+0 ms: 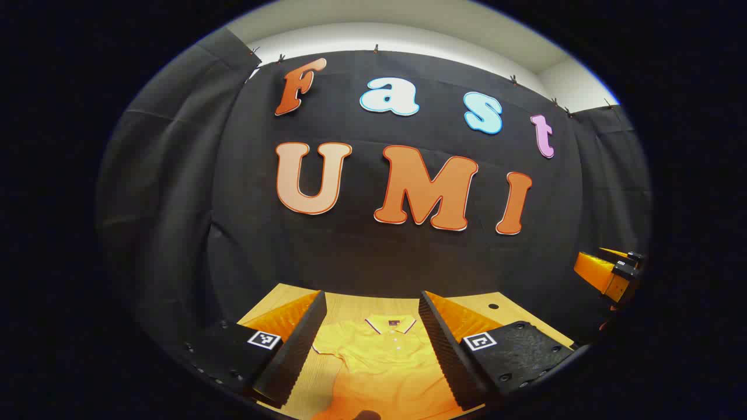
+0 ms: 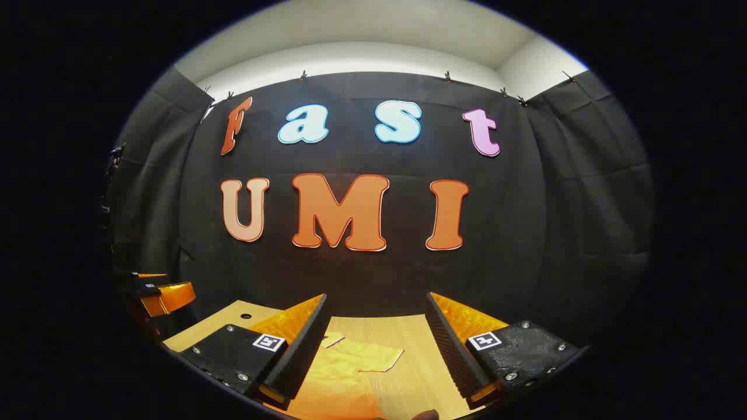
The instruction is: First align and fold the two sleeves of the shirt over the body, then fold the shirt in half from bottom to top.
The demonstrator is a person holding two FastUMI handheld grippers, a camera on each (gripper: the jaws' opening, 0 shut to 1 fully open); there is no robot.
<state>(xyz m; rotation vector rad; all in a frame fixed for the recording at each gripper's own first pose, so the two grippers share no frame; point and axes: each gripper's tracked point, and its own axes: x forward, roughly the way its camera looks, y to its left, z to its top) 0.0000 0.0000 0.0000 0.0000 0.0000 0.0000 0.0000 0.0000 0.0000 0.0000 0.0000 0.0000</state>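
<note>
- One yellow shirt (image 1: 382, 356) lies flat on the tabletop (image 1: 350, 306), collar toward its far edge.
- My left tongs (image 1: 373, 350) and right tongs (image 2: 376, 353): both spread apart, holding nothing.

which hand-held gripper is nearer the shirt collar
Left. The left hand-held gripper is open above the collar, which sits between its fingers. The right hand-held gripper hangs open over a sleeve, off to the side.

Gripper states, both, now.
Left gripper: open, empty, above the yellow polo shirt.
Right gripper: open, empty, above the shirt's sleeve.
</note>
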